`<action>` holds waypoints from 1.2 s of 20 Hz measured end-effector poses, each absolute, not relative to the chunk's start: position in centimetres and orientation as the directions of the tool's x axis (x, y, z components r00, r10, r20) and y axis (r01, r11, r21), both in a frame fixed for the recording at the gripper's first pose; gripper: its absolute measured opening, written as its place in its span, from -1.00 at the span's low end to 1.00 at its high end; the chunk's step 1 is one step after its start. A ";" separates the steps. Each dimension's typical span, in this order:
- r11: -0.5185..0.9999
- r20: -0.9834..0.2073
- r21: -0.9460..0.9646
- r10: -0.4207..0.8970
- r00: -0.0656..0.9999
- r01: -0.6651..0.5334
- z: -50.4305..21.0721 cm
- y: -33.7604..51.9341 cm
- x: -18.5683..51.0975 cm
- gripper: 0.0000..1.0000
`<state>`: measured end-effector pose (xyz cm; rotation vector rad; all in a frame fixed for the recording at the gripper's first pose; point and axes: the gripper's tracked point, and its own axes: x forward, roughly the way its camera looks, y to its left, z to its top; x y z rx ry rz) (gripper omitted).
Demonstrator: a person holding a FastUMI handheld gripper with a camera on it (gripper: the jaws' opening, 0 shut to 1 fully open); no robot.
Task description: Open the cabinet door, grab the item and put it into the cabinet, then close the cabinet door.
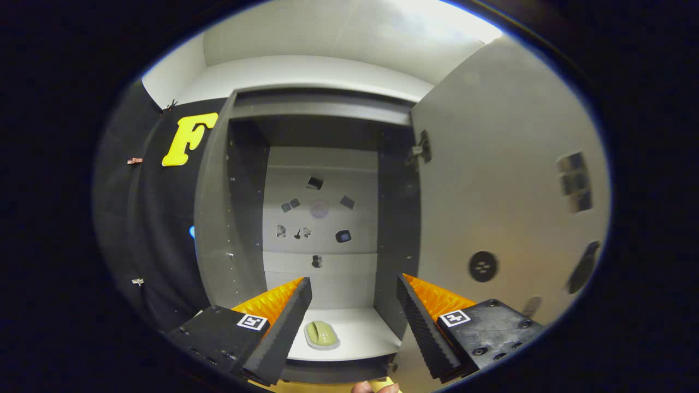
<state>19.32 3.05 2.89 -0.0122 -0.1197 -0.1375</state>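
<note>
No legible words, brands or numbers on the cabinet or its contents.

- Gripper, in front of the cabinet opening, fingers spread apart and clasping nothing: one small square black-and-white coded tag on each finger body, left tag and right tag. Pattern only, no characters.
- Door, swung open to the right of the cabinet: a round dark sticker with two short pale bars, and higher up a stack of dark rectangles. No lettering made out.
- Back wall inside the cabinet: scattered small dark stickers, too small to read.
</note>
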 end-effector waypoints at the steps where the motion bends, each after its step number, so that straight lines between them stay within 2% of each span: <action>1: 0.988 0.136 -0.007 -0.155 0.979 0.157 3.5 2.5 17.4 0.97; 7: 0.982 0.167 -0.031 -0.178 0.970 0.185 4.0 0.6 7.2 0.96; 12: 0.972 0.100 -0.104 -0.201 0.974 0.211 0.8 -2.7 1.0 0.96; 17: 0.975 0.026 -0.067 -0.213 0.977 0.214 -1.6 -8.0 -4.5 0.95; 24: 0.915 -0.044 -0.113 -0.393 0.918 0.387 -2.7 -19.2 -7.1 0.95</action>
